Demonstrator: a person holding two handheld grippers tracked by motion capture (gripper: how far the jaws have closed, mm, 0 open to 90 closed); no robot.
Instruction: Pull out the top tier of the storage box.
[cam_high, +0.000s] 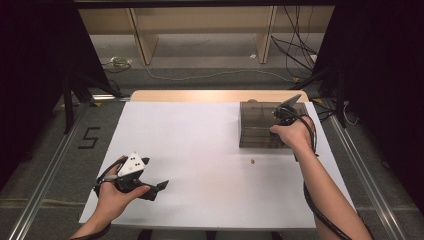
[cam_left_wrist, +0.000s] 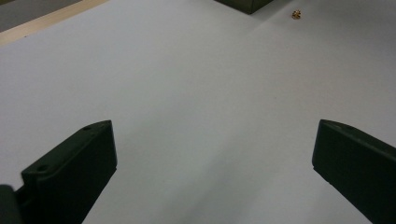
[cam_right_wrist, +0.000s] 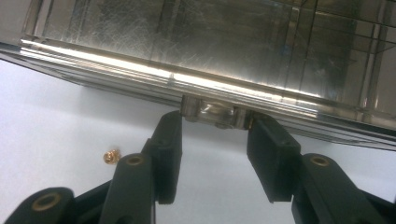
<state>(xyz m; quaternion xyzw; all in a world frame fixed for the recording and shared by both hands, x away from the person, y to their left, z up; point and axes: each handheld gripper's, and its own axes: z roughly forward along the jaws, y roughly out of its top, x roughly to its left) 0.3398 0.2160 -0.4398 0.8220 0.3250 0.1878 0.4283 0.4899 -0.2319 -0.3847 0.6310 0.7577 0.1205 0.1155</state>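
My right tongs (cam_right_wrist: 215, 133) sit around the one little latch (cam_right_wrist: 212, 113) on the front of the one dark see-through box (cam_right_wrist: 196, 42), both tips beside it. My left tongs (cam_left_wrist: 215, 158) are wide open over the white desk (cam_left_wrist: 196, 84). One tiny gold bit (cam_right_wrist: 111, 156) lies near the box.

A white sheet covered most of the table (cam_high: 200, 150), leaving a strip of pale wood (cam_high: 200, 95) bare along the far edge. Grey floor (cam_high: 210, 57) stretched beyond it, where loose cables (cam_high: 200, 76) trailed across and a darker bundle (cam_high: 295, 50) hung at the right. Light wooden shelving (cam_high: 200, 22) stood against the back, its uprights reaching down to the floor. Black curtains (cam_high: 35, 60) closed in both sides. Metal rails (cam_high: 45, 170) ran along the floor left and right of the table, and a black figure five (cam_high: 89, 137) was marked on the floor at the left. The light was even and dim.
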